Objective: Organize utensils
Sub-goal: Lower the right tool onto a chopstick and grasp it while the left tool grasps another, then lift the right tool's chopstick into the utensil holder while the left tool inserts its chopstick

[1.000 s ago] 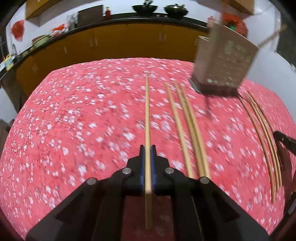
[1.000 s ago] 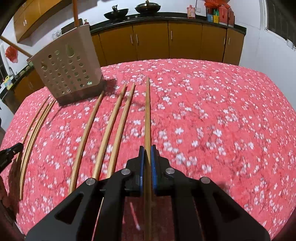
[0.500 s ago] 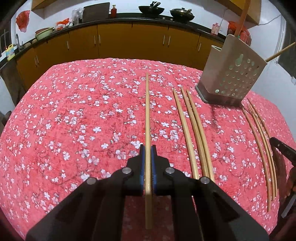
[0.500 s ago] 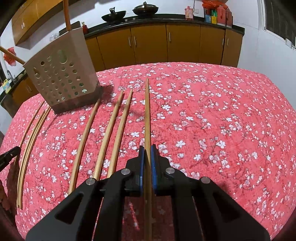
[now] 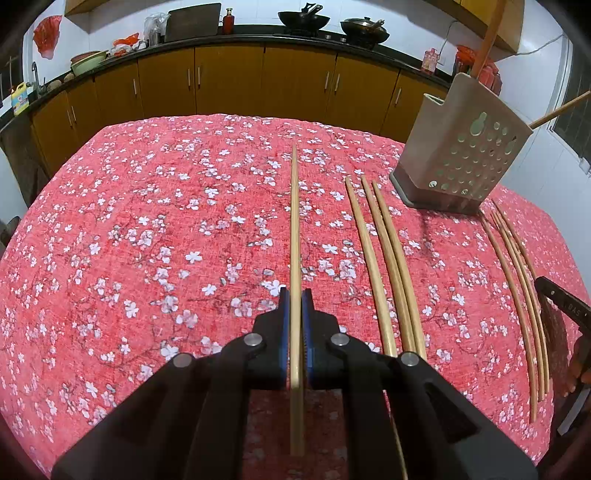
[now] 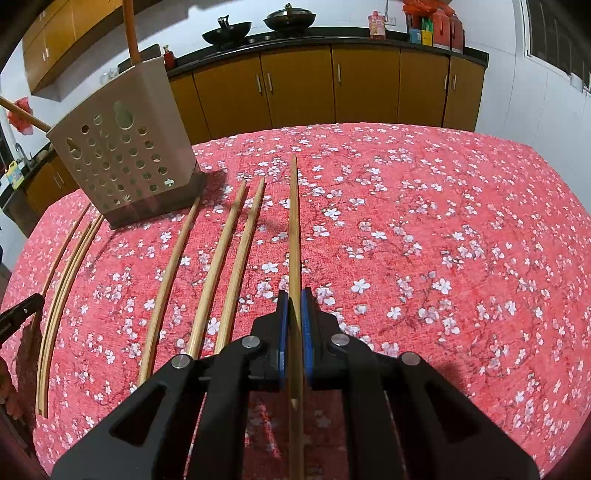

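My left gripper is shut on a wooden chopstick that points forward above the table. My right gripper is shut on another wooden chopstick, also pointing forward. A beige perforated utensil holder stands at the far right in the left wrist view and at the far left in the right wrist view, with sticks standing in it. Three loose chopsticks lie beside my held one; they also show in the right wrist view. Several thinner sticks lie past the holder.
The table wears a red floral cloth. Brown kitchen cabinets and a counter with woks stand behind it. The other gripper's black tip shows at the right edge of the left wrist view.
Both grippers have risen and pulled back slightly with their chopsticks; the holder and cabinets have shifted in view. The grips have not changed.
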The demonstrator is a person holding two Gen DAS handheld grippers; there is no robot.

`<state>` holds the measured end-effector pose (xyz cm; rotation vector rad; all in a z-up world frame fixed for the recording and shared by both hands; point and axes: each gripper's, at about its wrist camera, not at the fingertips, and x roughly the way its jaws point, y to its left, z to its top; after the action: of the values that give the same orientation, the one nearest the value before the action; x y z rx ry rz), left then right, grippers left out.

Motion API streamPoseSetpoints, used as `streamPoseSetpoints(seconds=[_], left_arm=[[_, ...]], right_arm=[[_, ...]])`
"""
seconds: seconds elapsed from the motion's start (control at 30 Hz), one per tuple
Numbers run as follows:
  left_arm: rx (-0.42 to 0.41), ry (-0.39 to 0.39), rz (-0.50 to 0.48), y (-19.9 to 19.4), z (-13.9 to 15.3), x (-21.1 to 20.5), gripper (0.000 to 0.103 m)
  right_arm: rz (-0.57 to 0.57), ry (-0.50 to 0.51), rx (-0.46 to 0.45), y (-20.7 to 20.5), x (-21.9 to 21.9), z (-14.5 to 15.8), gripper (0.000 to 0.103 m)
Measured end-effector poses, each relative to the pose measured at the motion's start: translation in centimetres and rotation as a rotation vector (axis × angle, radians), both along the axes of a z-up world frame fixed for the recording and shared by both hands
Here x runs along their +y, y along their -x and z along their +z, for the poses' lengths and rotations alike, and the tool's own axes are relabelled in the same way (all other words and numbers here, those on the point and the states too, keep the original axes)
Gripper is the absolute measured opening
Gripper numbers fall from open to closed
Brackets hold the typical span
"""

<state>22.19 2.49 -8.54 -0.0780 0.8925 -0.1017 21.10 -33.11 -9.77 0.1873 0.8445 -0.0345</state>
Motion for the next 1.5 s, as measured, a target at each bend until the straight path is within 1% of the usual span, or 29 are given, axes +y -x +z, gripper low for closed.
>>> streamPoseSetpoints(seconds=[0.23, 0.43, 0.57, 0.73, 0.83, 1.13, 1.37, 1.5], left_arm=[[0.0, 0.002, 0.001, 0.0, 0.0, 0.1, 0.009], [-0.001, -0.055, -0.03, 1.4, 0.0, -0.6, 0.009], [0.0, -0.045, -0.03, 1.7, 0.1, -0.6, 0.009], [0.008, -0.063, -0.031, 1.6, 0.3, -0.9, 0.008], [0.011, -0.037, -0.024, 1.5, 1.1, -0.3, 0.008], [-0.142, -0.014, -0.018, 2.6, 7.3, 0.5, 0.008], [-0.274, 0.041, -0.012, 3.4, 12.1, 0.5, 0.007], [-0.336, 0.062, -0.009, 4.0, 14.3, 0.6, 0.007]], right_arm=[[-0.005, -0.003, 0.0, 0.1, 0.1, 0.1, 0.009], [-0.002, 0.014, 0.002, 1.5, 0.7, 0.1, 0.009], [-0.001, 0.006, 0.002, 2.2, 0.6, 0.2, 0.008], [-0.004, 0.01, 0.003, 2.2, 0.6, 0.5, 0.008], [-0.014, 0.001, -0.023, 2.9, 0.2, 1.5, 0.008], [-0.039, 0.007, -0.167, 4.9, -1.0, 6.9, 0.008], [-0.046, 0.024, -0.306, 5.9, -0.8, 11.1, 0.008], [-0.044, 0.03, -0.357, 6.0, -0.6, 12.6, 0.008]])
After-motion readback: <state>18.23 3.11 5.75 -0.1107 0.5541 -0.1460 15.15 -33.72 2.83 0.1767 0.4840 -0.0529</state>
